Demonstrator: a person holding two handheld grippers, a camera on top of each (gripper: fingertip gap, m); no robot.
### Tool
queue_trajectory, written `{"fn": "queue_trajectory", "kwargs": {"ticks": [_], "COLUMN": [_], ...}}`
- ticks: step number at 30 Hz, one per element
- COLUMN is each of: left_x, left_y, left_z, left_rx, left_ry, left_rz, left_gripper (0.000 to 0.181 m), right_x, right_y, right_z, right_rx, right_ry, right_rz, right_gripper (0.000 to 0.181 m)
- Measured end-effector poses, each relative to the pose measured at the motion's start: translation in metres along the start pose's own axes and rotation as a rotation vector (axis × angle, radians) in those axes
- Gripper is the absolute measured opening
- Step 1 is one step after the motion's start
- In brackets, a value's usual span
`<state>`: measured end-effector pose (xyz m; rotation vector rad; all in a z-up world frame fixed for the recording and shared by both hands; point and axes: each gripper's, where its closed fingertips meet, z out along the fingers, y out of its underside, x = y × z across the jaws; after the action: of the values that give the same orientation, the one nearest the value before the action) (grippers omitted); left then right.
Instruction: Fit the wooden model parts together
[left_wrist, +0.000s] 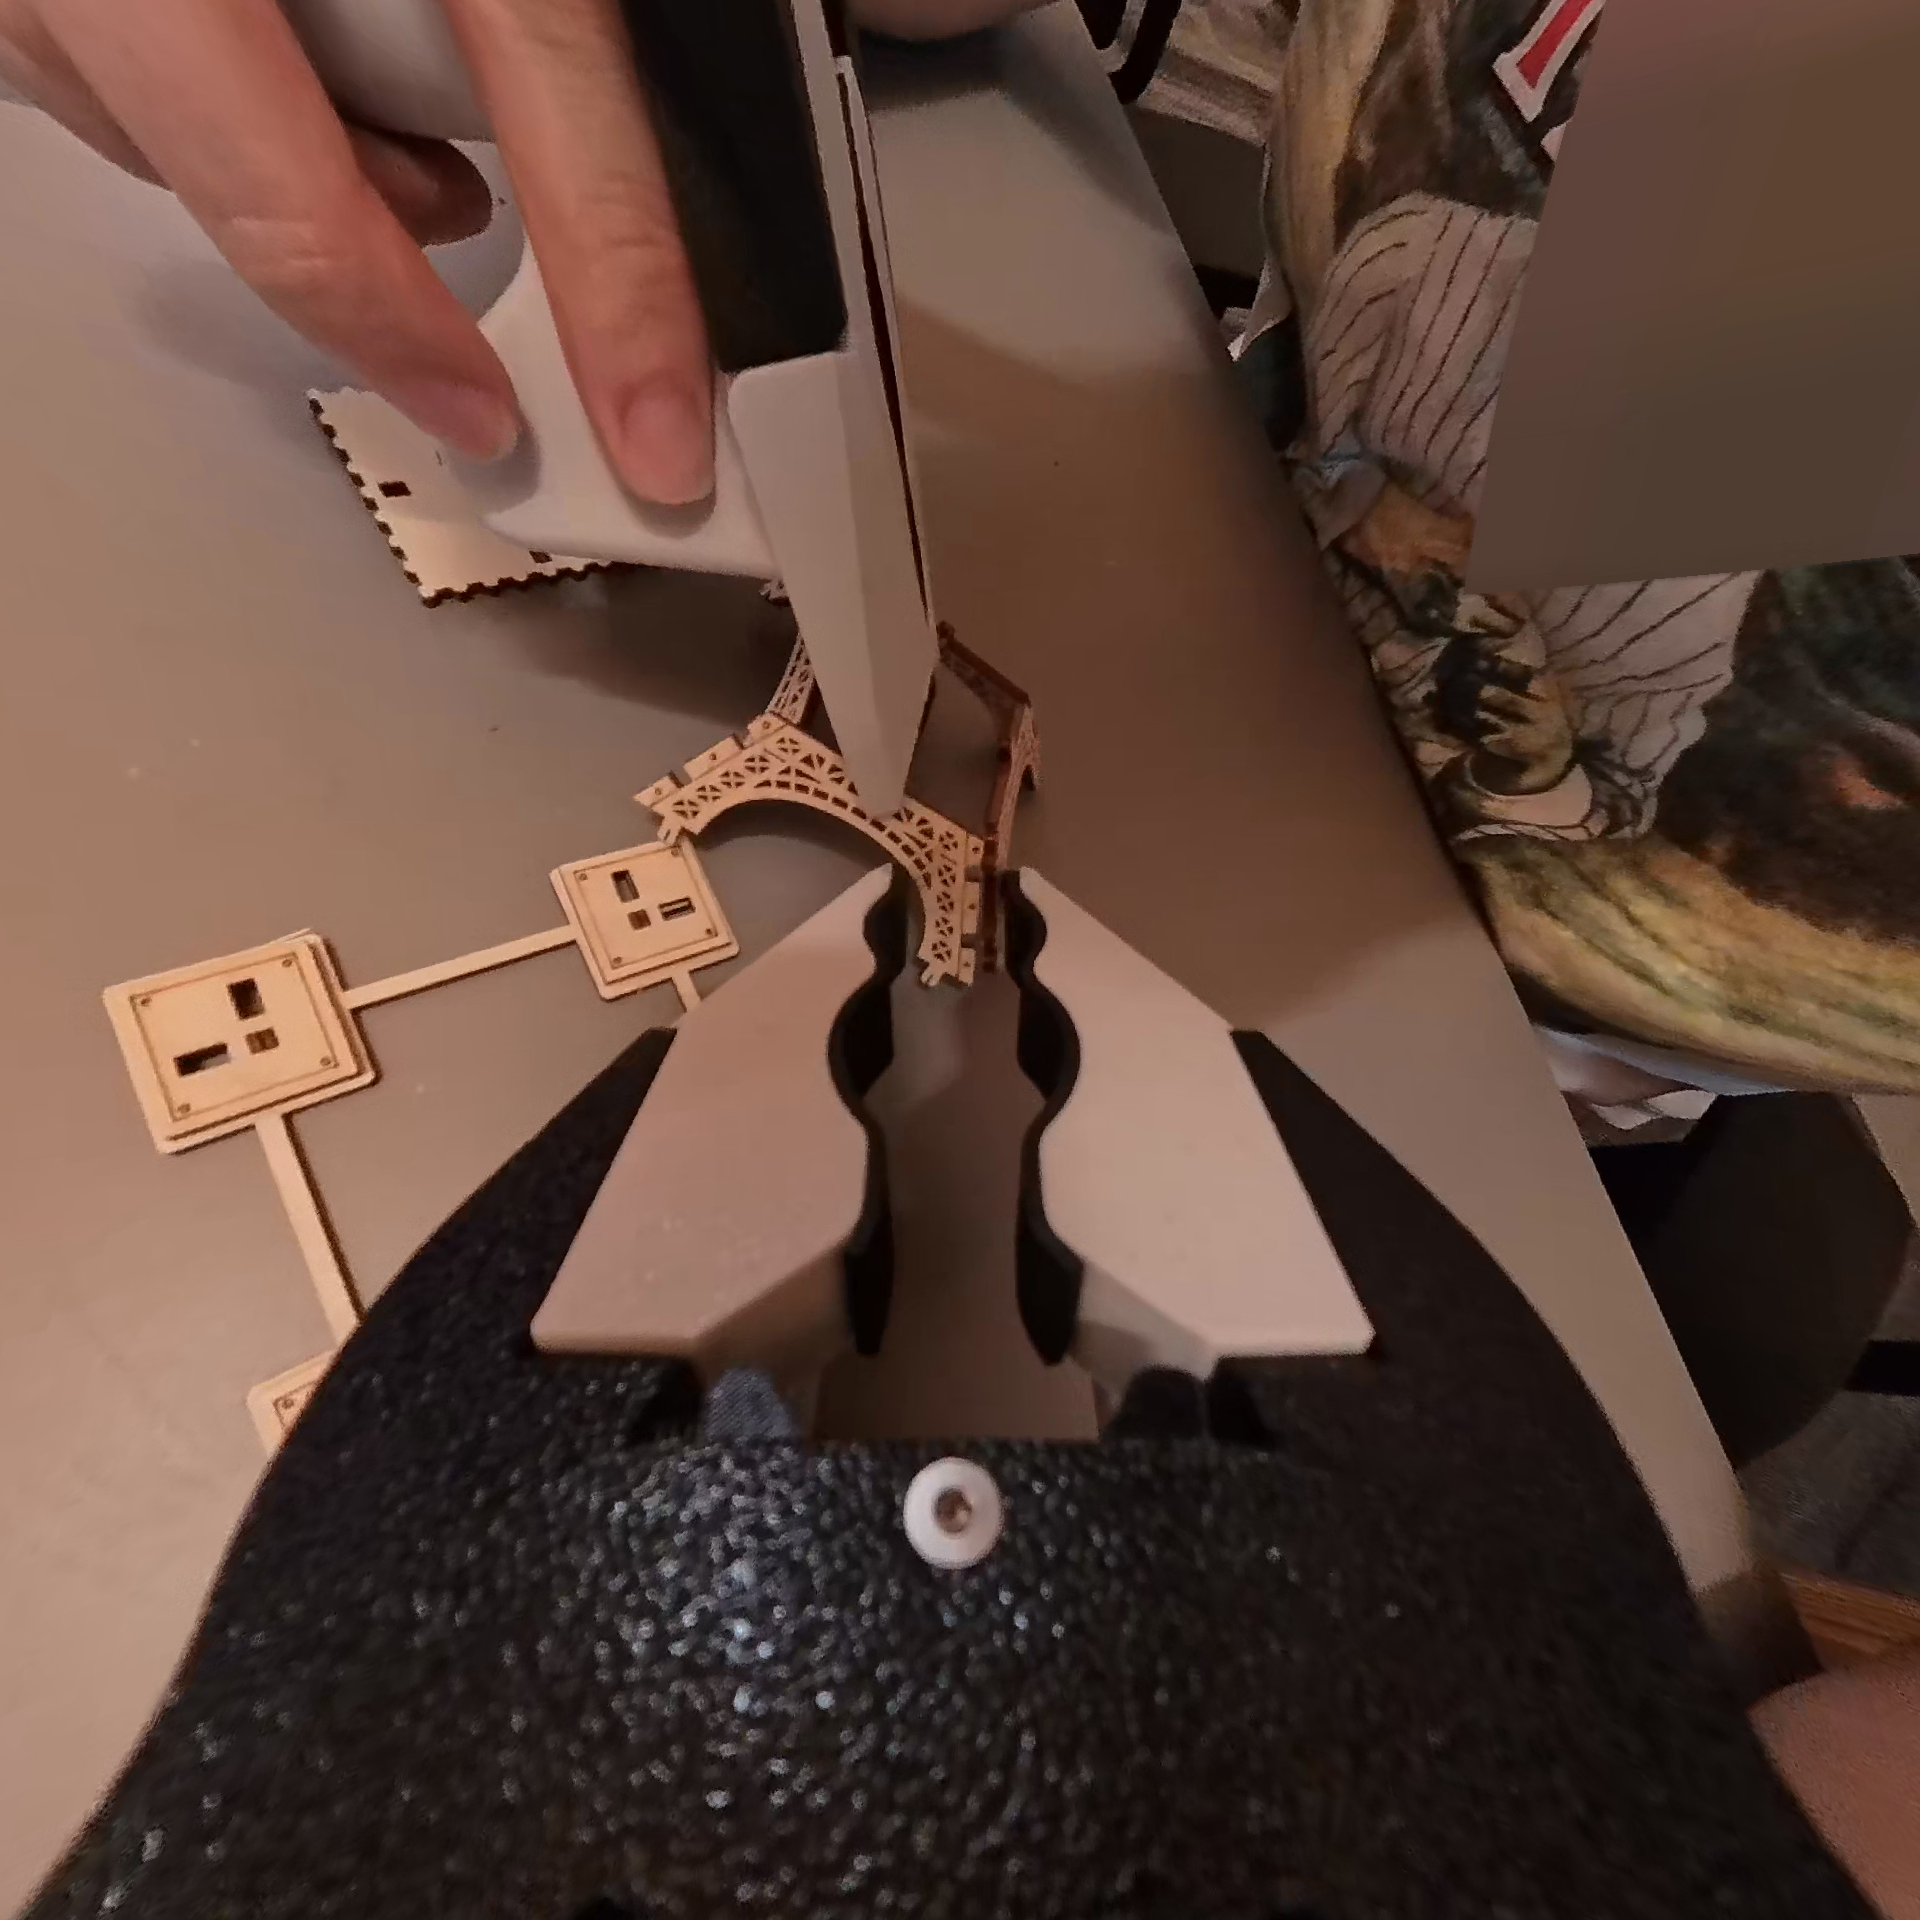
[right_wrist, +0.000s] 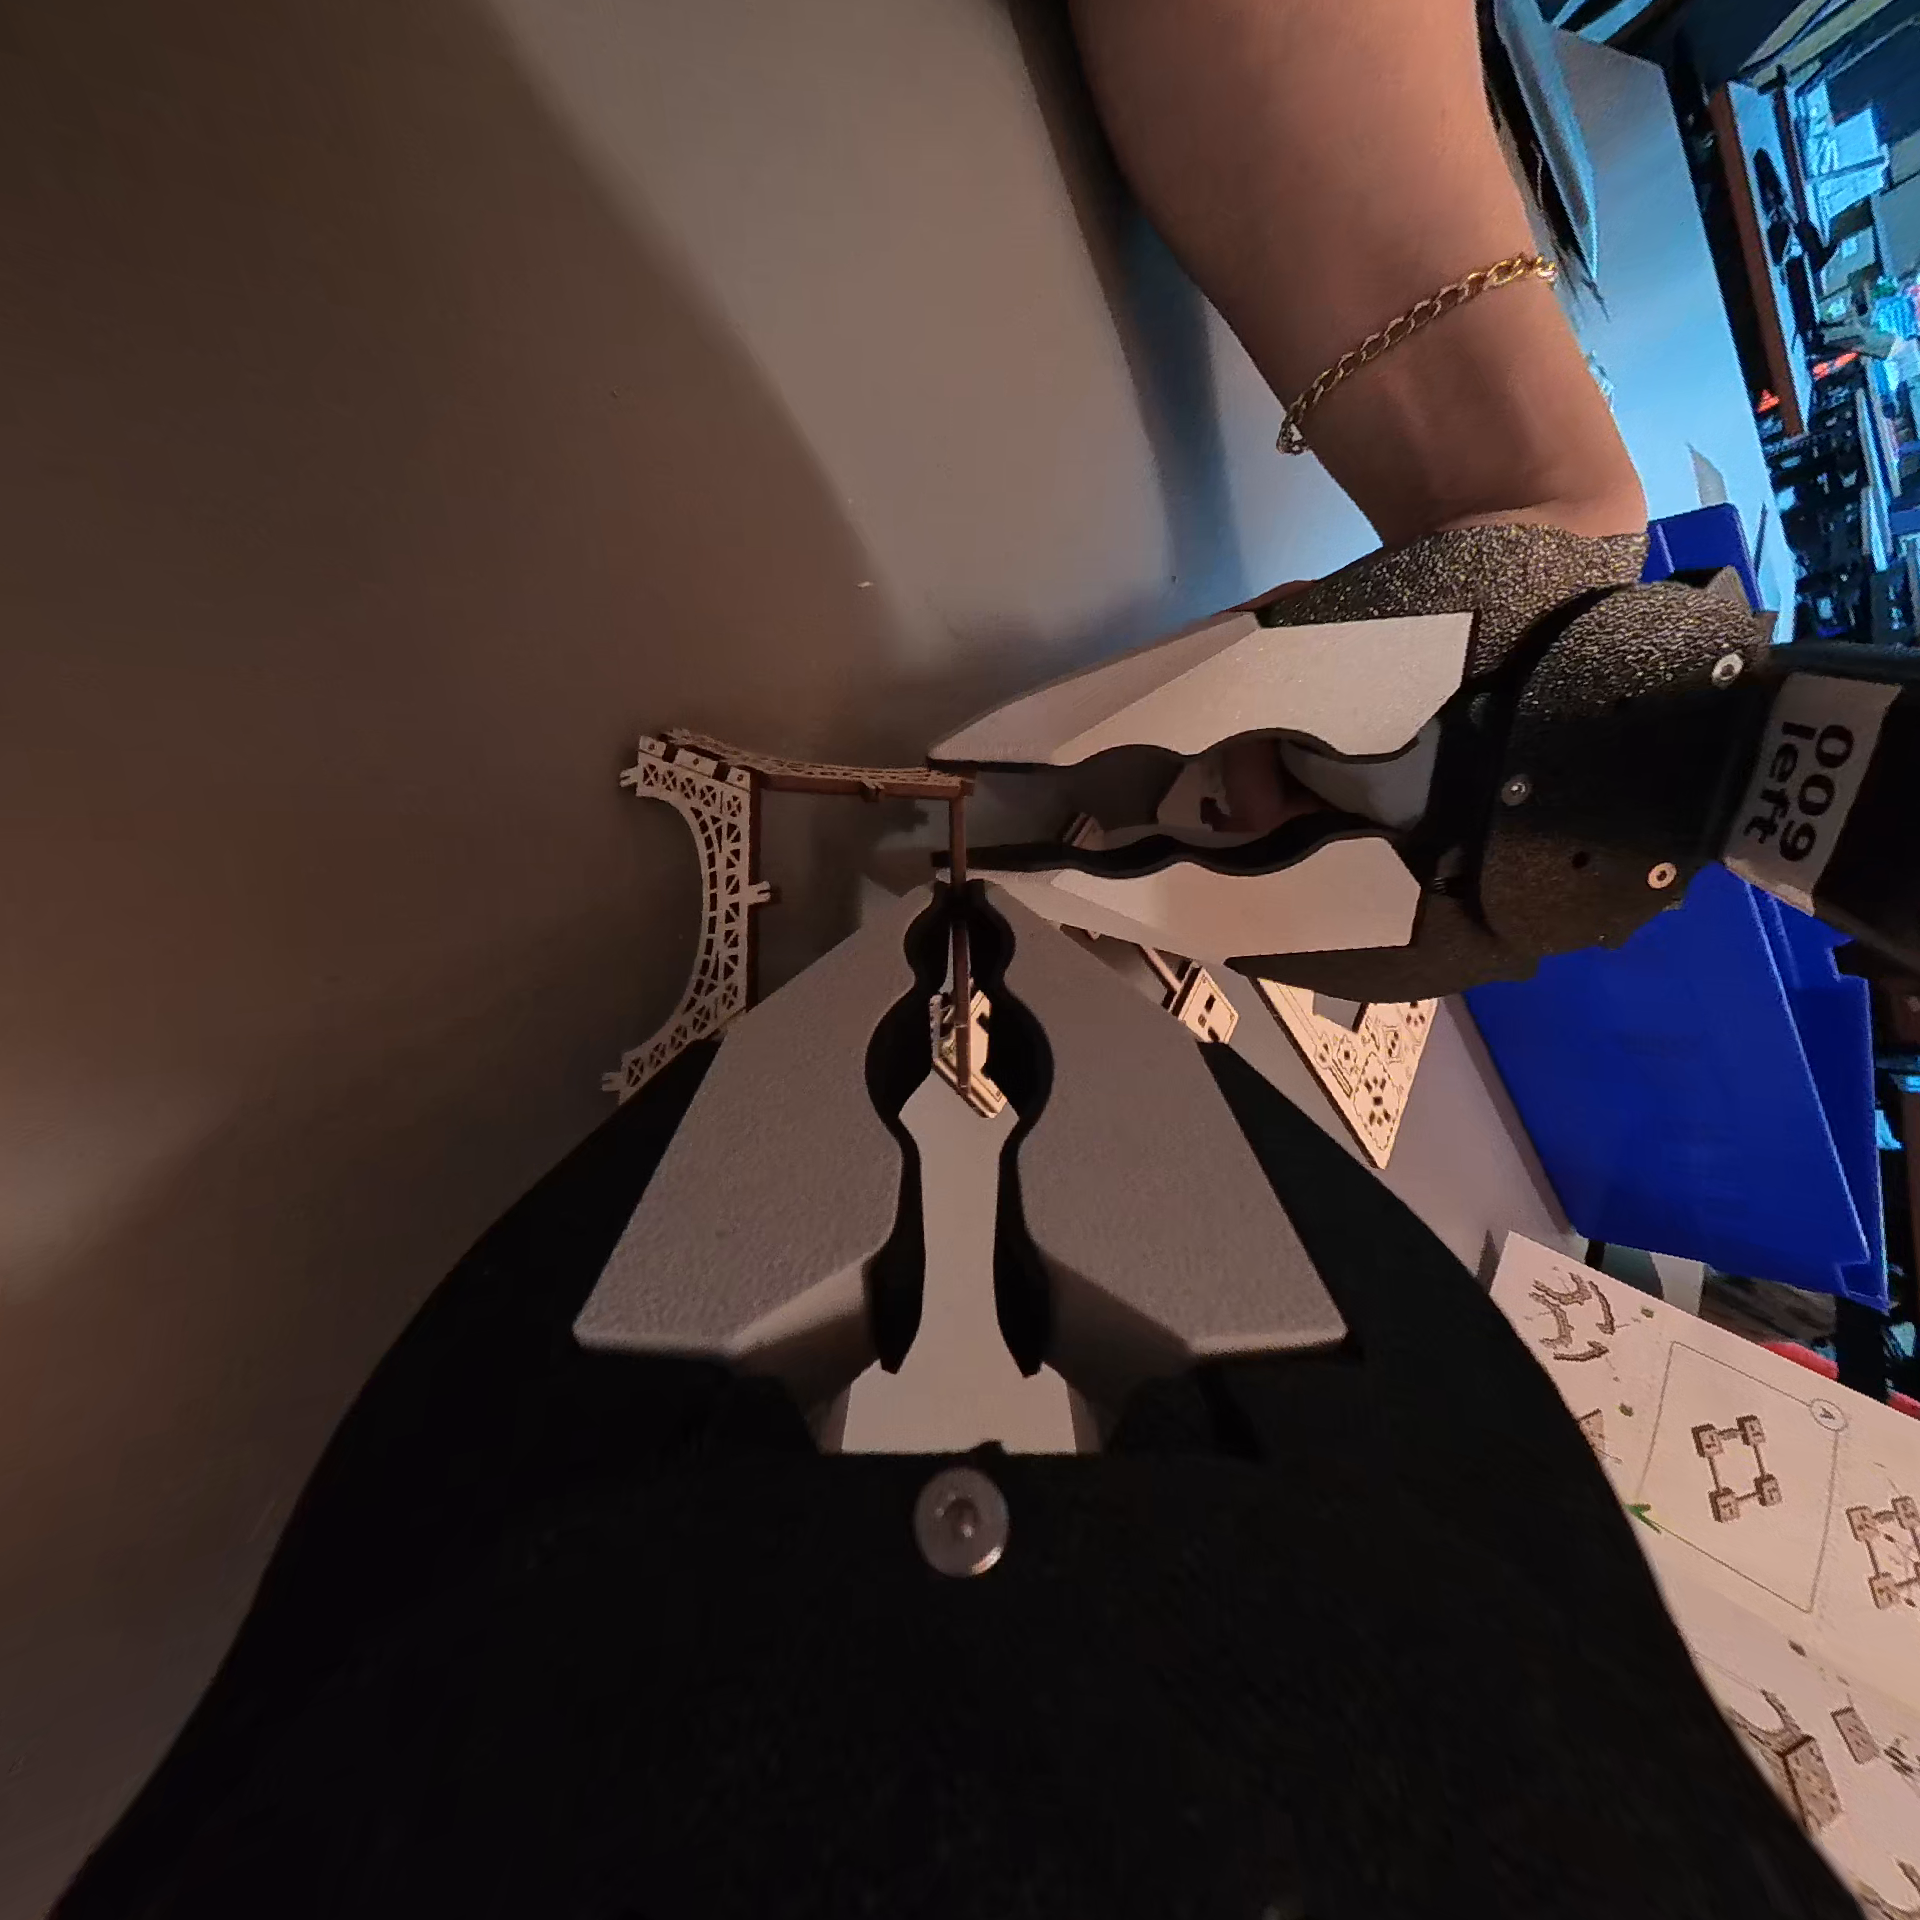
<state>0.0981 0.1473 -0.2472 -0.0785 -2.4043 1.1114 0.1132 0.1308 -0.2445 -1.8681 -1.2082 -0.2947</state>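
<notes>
A pale lattice arch panel (left_wrist: 790, 779) of the wooden tower model stands on the grey table (left_wrist: 208, 727), joined at a corner to darker arch panels (left_wrist: 1003, 727). My left gripper (left_wrist: 956, 883) is shut on the corner leg of these joined panels. In the right wrist view it (right_wrist: 940, 816) comes in from the right onto the same corner. My right gripper (right_wrist: 958, 899) is shut on a thin arch panel (right_wrist: 961, 966) seen edge-on. In the left wrist view it (left_wrist: 883, 769) reaches down from above, its tip on the lattice arch (right_wrist: 717, 894).
A flat wooden base frame with square slotted pads (left_wrist: 244, 1039) lies at the left, and a scalloped wooden plate (left_wrist: 416, 520) sits under a person's fingers (left_wrist: 623, 364). Patterned cloth (left_wrist: 1558, 623) lies beyond the table edge. A blue bin (right_wrist: 1662, 1091), cut-out wooden sheet (right_wrist: 1351, 1060) and instruction sheet (right_wrist: 1714, 1507) are nearby.
</notes>
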Motion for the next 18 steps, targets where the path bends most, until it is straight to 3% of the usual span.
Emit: {"fn": "queue_trajectory", "kwargs": {"ticks": [18], "left_x": [0.0024], "left_y": [0.0003], "left_z": [0.0001], "left_rx": [0.004], "left_ry": [0.009], "left_rz": [0.006], "left_gripper": [0.021], "right_x": [0.0011], "right_y": [0.0005], "right_z": [-0.0004], "right_rx": [-0.009], "right_ry": [0.001], "right_rz": [-0.005], "right_gripper": [0.0]}}
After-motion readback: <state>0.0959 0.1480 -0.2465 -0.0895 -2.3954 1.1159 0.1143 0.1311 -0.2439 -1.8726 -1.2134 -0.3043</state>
